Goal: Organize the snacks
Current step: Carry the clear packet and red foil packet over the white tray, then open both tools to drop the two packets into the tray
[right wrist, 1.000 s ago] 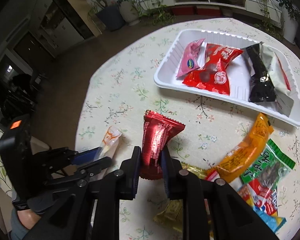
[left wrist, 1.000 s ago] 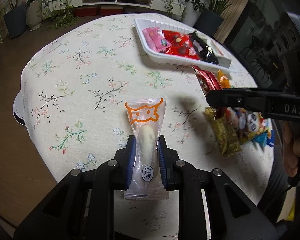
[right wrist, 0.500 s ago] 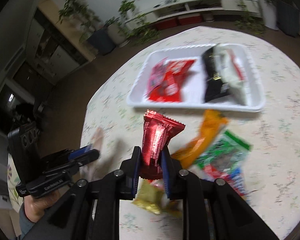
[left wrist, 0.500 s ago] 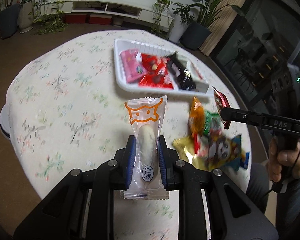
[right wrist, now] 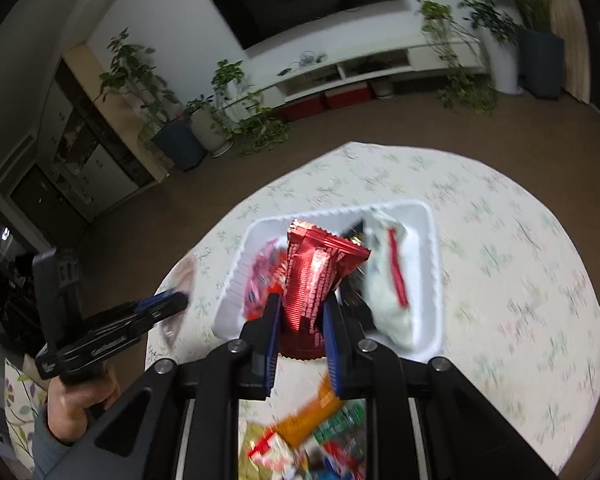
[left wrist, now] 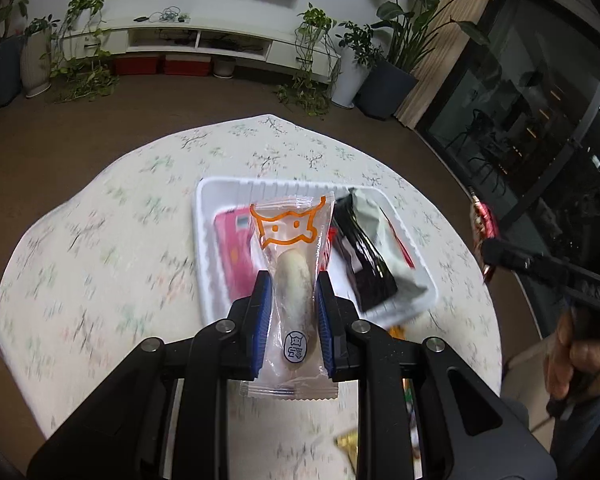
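Note:
My left gripper (left wrist: 291, 300) is shut on a clear snack packet with an orange cat face (left wrist: 290, 256), held in the air in front of the white tray (left wrist: 205, 216). My right gripper (right wrist: 300, 318) is shut on a shiny red snack packet (right wrist: 312, 272), held up over the near side of the same tray (right wrist: 430, 216). The tray holds a pink packet (left wrist: 232, 248), a black packet (left wrist: 364, 256), a white packet (right wrist: 388, 280) and red packets mostly hidden behind the held ones. The right gripper also shows at the right edge of the left wrist view (left wrist: 486, 248).
A round table with a floral cloth (left wrist: 100, 248) carries the tray. A pile of loose snacks, orange, green, gold and red (right wrist: 320, 428), lies near the table's front edge. Brown floor, potted plants and a low white cabinet (left wrist: 204, 40) lie beyond.
Both grippers have risen and moved forward with their packets, so the tray now sits straight ahead and close under them. The loose snack pile has dropped below and behind.

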`<state>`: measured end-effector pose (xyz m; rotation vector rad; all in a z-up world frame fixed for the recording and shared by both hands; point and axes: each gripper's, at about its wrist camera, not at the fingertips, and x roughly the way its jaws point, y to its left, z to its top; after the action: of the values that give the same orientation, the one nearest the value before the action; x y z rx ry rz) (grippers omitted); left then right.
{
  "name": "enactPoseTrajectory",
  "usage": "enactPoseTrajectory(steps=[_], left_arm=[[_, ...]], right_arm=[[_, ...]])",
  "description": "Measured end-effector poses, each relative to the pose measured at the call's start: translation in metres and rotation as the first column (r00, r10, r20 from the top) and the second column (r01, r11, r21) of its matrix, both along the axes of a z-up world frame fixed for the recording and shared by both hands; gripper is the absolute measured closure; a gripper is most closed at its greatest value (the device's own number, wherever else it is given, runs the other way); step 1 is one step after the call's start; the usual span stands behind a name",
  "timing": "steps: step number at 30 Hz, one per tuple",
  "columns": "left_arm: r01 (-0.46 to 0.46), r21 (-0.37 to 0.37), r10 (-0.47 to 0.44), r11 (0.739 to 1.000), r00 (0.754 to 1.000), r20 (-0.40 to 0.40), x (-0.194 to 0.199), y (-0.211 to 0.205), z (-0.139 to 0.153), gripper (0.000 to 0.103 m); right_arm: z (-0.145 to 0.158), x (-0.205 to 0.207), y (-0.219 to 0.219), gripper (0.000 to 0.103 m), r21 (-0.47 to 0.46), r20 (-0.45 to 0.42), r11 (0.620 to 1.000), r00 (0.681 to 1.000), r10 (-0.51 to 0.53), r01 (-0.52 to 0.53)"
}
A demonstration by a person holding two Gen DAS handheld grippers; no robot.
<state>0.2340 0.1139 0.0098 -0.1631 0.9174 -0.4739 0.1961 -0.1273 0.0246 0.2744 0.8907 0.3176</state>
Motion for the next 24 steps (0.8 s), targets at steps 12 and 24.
enactPoseTrajectory(steps=[12, 24], left_arm=[[-0.001, 0.067, 0.006, 0.998, 0.997, -0.072, 0.049, -0.027, -0.056, 0.083], [0.009, 0.091, -0.001, 0.996, 0.996, -0.095, 0.046, -0.031, -0.080, 0.081]], right_arm=[[-0.073, 0.053, 0.044, 0.081, -0.145, -0.140, 0.986, 0.988, 0.059, -0.079], [-0.104, 0.061, 0.052, 0.080, -0.200, -0.187, 0.975, 0.980, 0.061, -0.098]])
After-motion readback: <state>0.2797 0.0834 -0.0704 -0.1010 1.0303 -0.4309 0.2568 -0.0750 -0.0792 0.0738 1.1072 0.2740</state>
